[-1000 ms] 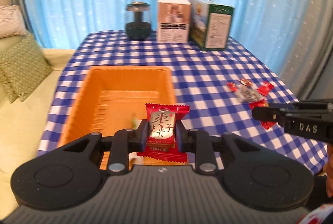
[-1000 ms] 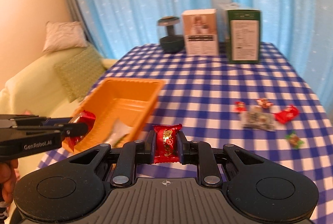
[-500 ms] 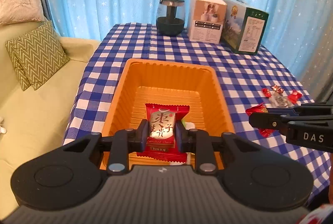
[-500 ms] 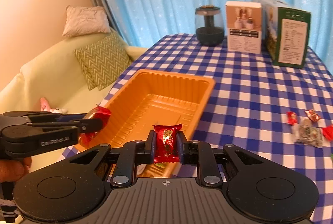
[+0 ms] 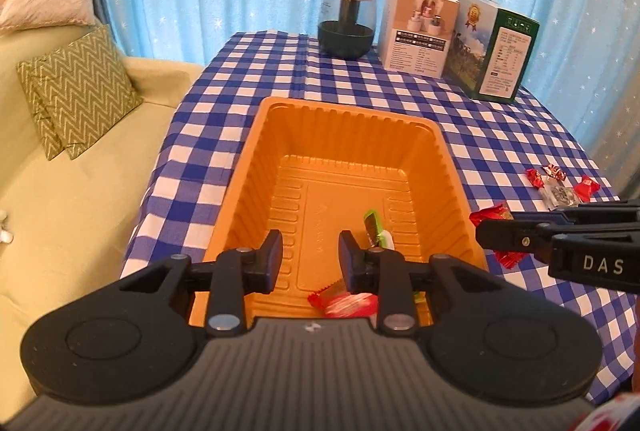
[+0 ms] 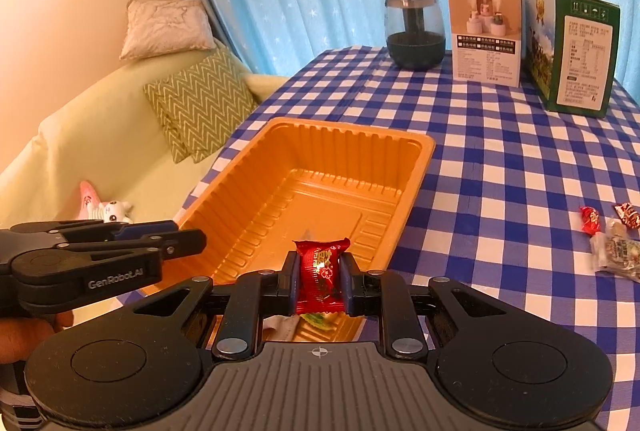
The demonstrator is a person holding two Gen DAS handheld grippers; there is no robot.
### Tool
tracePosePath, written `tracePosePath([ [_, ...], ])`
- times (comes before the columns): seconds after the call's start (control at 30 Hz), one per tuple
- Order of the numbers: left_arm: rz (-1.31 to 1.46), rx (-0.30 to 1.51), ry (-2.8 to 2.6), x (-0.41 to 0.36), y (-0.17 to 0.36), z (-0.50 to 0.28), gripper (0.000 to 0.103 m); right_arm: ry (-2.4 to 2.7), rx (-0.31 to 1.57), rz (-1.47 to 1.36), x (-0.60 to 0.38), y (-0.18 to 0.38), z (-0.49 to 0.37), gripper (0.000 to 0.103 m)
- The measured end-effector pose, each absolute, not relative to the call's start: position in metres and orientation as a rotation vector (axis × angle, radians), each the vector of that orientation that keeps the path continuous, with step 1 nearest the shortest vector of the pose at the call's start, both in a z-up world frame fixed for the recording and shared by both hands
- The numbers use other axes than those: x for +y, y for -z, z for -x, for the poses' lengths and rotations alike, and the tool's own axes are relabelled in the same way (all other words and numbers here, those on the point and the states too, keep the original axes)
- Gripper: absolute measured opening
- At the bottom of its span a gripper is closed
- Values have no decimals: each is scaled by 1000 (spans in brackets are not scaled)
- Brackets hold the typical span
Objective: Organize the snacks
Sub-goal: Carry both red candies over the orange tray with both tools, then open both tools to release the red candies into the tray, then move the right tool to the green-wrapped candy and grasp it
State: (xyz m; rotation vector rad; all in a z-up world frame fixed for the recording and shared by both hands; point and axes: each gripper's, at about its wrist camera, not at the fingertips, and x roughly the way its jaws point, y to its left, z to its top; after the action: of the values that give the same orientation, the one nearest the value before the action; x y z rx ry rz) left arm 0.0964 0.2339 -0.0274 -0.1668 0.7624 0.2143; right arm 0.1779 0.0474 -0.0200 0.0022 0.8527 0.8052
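Left wrist view: the left tool [image 5: 310, 250] hangs over the near end of the orange tray [image 5: 256, 167]; its jaws are opening, with nothing between them; a red wrapped snack [image 5: 343, 301] lies on the tray floor just below its right finger, beside a green-and-white wrapper [image 5: 376, 231]; the right tool [image 5: 486, 235] reaches in from the right, just beyond the tray's right rim, with a red candy [image 5: 491, 214] pinched at its tip; a few loose candies [image 5: 560, 187] lie on the blue checked tabletop [image 5: 500, 135] further right.

Right wrist view: the right tool [image 6: 320, 277] is clamped narrow on a red candy [image 6: 321, 273], held upright over the tray's [image 6: 416, 167] near end; the left tool [image 6: 192, 241] shows at the left, over the tray's left rim, with nothing at its tip; loose candies [image 6: 612, 247] lie at the right edge.
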Motion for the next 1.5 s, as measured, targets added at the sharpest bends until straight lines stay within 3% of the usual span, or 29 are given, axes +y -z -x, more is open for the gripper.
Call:
tracePosePath([
  [0.5,197,745,-247,244,20,-78,28,-854,828,-33,65,18,-176,21],
  [0.53,198,745,-250,245,20,-77,28,-862,834,-44,66,19,-177,26],
  [0.57,198,744,-254,245,20,-76,28,-858,842,-53,67,21,-179,44],
  [0.63,199,744,-260,246,19,-74,28,-844,845,-79,63,23,-179,67],
  [0.97,204,734,-251,233,14,-66,29,-763,855,-131,23,16,-174,67],
  [1.5,188,704,-100,147,-10,-58,46,-519,809,-189,-99,-18,-139,67],
])
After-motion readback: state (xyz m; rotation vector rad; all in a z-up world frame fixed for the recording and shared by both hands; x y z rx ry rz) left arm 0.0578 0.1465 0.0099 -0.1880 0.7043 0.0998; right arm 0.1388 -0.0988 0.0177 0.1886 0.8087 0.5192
